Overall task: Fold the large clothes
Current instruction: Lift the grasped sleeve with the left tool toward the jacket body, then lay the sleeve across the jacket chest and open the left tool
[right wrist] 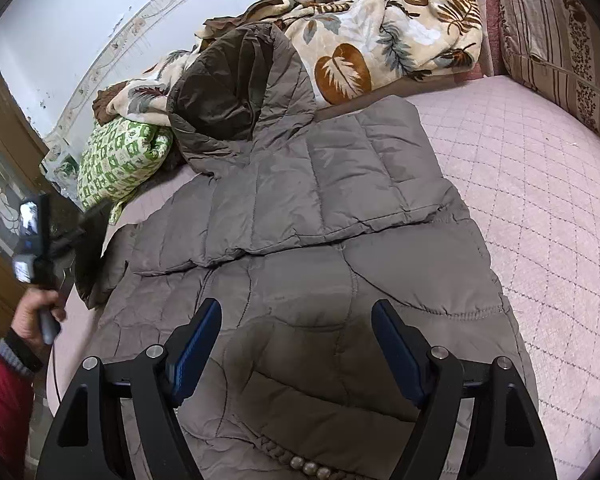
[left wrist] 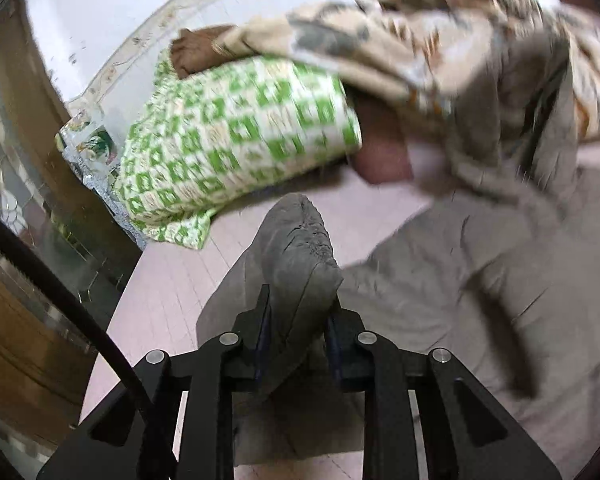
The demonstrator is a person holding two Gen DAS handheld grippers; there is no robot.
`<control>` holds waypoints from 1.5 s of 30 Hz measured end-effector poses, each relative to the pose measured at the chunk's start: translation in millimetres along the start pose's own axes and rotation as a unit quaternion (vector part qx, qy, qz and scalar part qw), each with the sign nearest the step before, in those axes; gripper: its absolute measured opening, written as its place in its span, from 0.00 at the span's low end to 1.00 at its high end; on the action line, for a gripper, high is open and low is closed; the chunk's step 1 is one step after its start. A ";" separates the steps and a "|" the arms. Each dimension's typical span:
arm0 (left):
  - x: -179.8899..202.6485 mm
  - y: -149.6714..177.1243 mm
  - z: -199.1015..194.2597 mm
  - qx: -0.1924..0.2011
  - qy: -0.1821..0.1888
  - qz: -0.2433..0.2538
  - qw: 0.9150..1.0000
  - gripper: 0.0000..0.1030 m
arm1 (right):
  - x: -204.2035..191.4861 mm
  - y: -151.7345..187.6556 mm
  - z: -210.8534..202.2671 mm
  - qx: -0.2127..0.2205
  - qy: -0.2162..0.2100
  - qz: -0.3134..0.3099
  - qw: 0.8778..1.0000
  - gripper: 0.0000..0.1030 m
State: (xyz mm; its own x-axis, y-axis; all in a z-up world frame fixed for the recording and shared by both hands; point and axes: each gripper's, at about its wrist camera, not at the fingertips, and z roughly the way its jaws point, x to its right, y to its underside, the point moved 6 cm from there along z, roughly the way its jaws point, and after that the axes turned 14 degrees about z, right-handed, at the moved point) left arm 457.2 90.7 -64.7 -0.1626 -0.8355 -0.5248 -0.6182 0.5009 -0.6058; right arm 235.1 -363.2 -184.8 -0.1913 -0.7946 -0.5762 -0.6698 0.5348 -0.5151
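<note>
A large grey quilted jacket [right wrist: 340, 240] lies spread on the pink bed, its brown-lined hood [right wrist: 236, 92] at the far end and one part folded across its middle. In the left wrist view my left gripper [left wrist: 300, 314] is shut on the jacket's bunched grey sleeve end [left wrist: 300, 236], which sticks up past the fingers. The rest of the jacket [left wrist: 480, 280] trails off to the right, blurred. My right gripper [right wrist: 296, 312] hangs open just above the jacket's near half with nothing between its blue pads.
A floral blanket [right wrist: 360, 40] is heaped at the bed's far side, with a green-and-white pillow [right wrist: 120, 160] to its left. A striped cushion [right wrist: 560, 40] lines the right edge. A hand [right wrist: 36, 312] in a red sleeve shows at the left, by a wooden cabinet [right wrist: 0, 128].
</note>
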 end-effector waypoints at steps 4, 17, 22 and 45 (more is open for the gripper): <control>-19.3 -31.3 -45.7 0.031 0.033 -0.048 0.998 0.22 | -1.2 0.1 -7.5 0.006 -0.006 -0.001 1.000 0.79; 71.2 -158.0 -203.2 0.166 0.164 -0.059 0.971 0.23 | 16.9 -11.5 -36.2 0.035 -0.020 0.029 0.999 0.79; 155.9 -168.8 -198.0 0.154 0.210 -0.041 0.965 0.23 | 27.3 -15.8 -41.6 0.038 -0.021 0.045 0.998 0.79; 313.6 -106.2 -134.7 0.064 0.371 -0.020 0.926 0.41 | 50.0 -28.4 -34.5 0.046 0.010 0.091 0.995 0.79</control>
State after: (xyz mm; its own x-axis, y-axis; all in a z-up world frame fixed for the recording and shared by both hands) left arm 368.3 -254.9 -84.5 -0.6546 -0.7556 0.0252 -0.5461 0.4495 -0.7069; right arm 219.8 -428.0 -177.1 -0.3181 -0.6879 -0.6524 -0.5541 0.6933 -0.4608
